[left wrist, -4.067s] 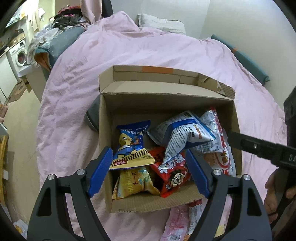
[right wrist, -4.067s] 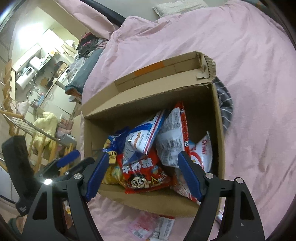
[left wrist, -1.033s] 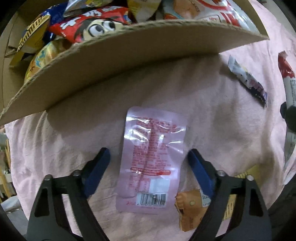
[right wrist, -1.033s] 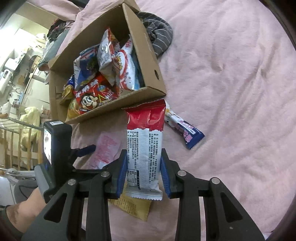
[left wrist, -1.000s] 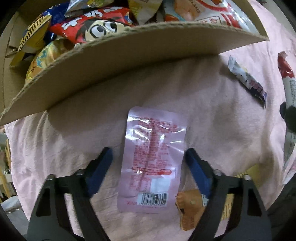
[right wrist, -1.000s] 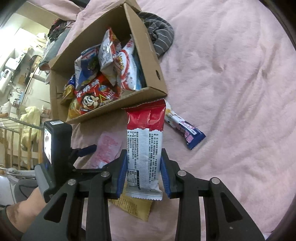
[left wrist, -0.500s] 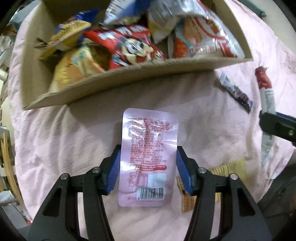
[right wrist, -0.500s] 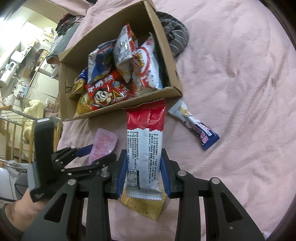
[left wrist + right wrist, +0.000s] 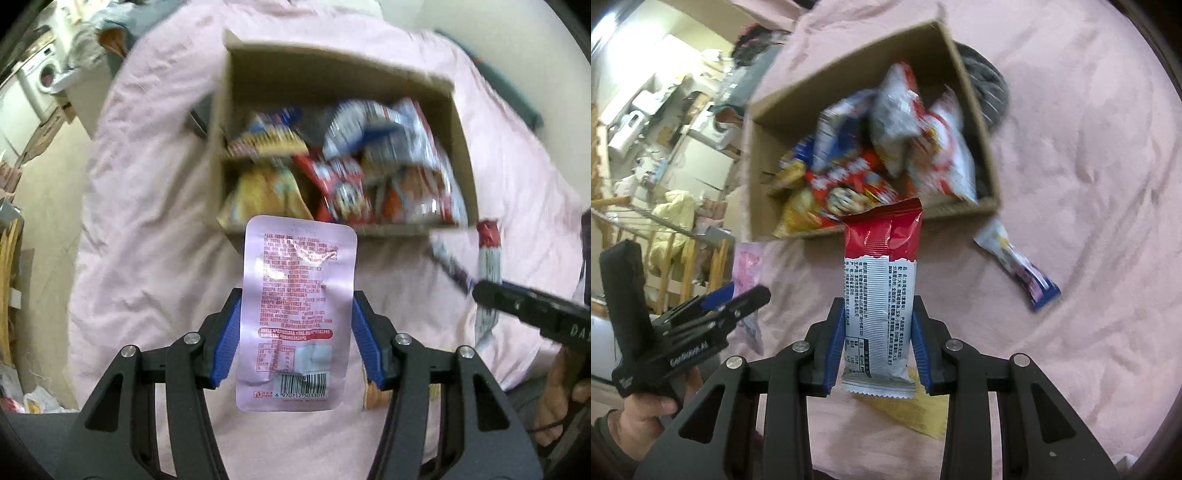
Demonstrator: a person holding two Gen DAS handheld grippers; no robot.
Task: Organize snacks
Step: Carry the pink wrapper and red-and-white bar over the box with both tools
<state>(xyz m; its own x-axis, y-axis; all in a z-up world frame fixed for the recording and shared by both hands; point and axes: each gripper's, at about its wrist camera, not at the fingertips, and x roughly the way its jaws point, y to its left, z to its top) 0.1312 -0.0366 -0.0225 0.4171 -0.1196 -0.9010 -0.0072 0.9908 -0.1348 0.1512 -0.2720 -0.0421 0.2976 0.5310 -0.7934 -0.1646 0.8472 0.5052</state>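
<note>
Two tools are both carrying something at once. Left tool (image 9: 295,341) is pinching a pink flat pouch (image 9: 295,314) by its long edges, barcode end toward the camera, hanging in the middle of the left wrist view with its top edge overlapping the near wall of the cardboard box (image 9: 332,92). Its jaws have just been closing, and the blue pads (image 9: 226,341) are pressing on the pouch from both sides. Right tool (image 9: 879,343) is clamping a red-and-white snack bar (image 9: 881,291), red end pointing up toward the box, dead centre in the right wrist view.

Box is sitting on the pink bed cover (image 9: 1089,147) in the upper middle of both views, blurry, stuffed with snack bags (image 9: 886,147). One blue-and-white wrapped bar (image 9: 1019,266) is lying on the cover just right of the box's near corner. Something yellow (image 9: 923,413) is lying under the right tool, mostly hidden, can't tell what. A hand (image 9: 646,413) is gripping the left tool's handle at lower left of the right wrist view.
</note>
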